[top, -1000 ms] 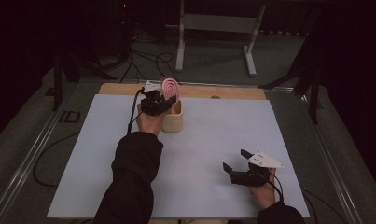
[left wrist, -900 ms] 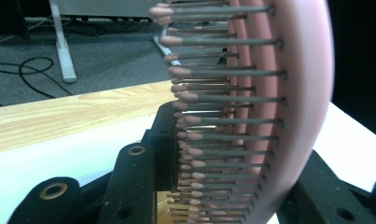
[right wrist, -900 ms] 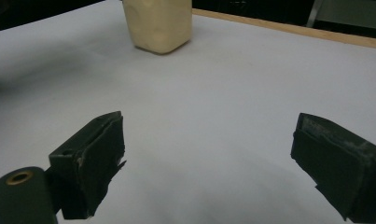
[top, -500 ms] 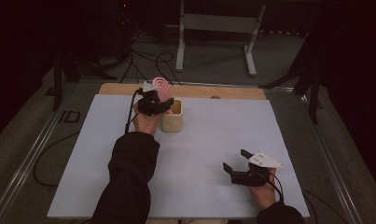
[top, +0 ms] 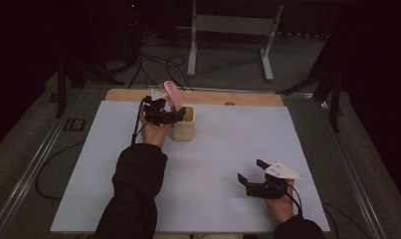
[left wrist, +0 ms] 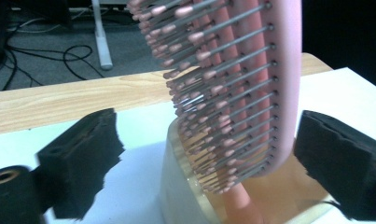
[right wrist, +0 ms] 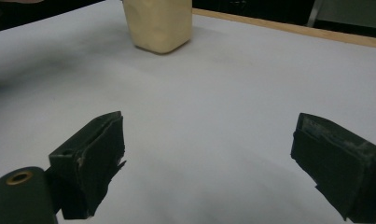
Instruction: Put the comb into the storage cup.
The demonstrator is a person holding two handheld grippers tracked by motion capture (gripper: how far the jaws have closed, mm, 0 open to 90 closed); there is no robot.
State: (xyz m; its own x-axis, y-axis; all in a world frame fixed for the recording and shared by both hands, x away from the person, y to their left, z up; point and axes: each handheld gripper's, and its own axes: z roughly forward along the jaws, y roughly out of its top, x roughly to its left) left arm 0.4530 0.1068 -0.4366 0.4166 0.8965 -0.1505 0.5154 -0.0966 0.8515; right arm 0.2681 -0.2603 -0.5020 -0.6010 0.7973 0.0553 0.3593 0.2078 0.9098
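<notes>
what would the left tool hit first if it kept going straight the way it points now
Most likely the pink bristled hairbrush, standing handle-down in the cream holder cup. It sits between the left tool's open jaws, which have just been opening; the right pad looks close to it, though contact is unclear.

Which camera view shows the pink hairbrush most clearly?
The left gripper view: the hairbrush is close, so its bristles and pink back are plain, with its handle down in the cup. In the high view the hairbrush is a small pink strip rising from the cup. The right gripper view shows the cup's outside.
</notes>
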